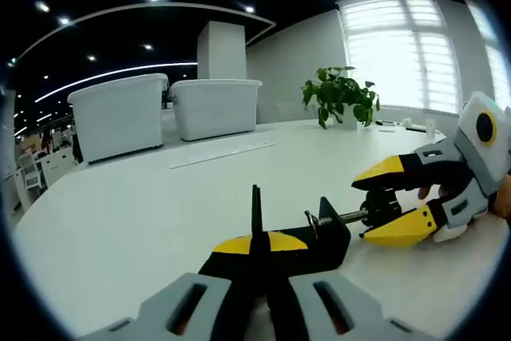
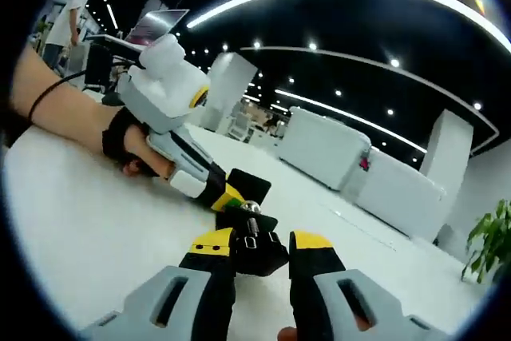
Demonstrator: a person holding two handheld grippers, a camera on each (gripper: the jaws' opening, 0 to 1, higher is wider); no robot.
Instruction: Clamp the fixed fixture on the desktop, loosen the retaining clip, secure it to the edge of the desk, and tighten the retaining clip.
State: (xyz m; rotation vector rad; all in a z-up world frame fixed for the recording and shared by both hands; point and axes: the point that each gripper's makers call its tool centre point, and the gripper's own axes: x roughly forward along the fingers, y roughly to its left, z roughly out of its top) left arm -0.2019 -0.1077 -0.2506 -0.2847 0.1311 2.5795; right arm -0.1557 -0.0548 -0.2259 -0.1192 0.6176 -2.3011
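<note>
Yellow-tipped fingers (image 1: 236,243) of the left gripper (image 1: 257,245) nearly shut, pinching the thin upright plate of the black fixture (image 1: 323,239) between them; seen again in the right gripper view reaching in from the left (image 2: 226,195), nose down on the same piece.

Right gripper (image 2: 260,242) closed only as far as the black knob (image 2: 255,251) allows, yellow fingers (image 2: 211,239) pressed to either side of it; in the left gripper view, coming in from the right (image 1: 390,201) with the knob (image 1: 383,207) held at the end of the threaded screw (image 1: 345,216).

Fixture lying low on the white worktop (image 1: 120,221), well in from the far rim; desk edge meant to receive it not identifiable here. Beyond, two white tubs (image 1: 120,113) and a potted plant (image 1: 339,93), well apart from the work.

Judged as the loosening step, barely begun: jaw gap on the fixture too hidden to gauge.

Likely troubles: twisting of the whole fixture about the narrow pinch on the plate once torque goes into the knob; slipping of smooth fingers round the knob rather than turning it; backing the screw out too far and losing the pad; dragging the fixture across the worktop if the two hands pull apart.
</note>
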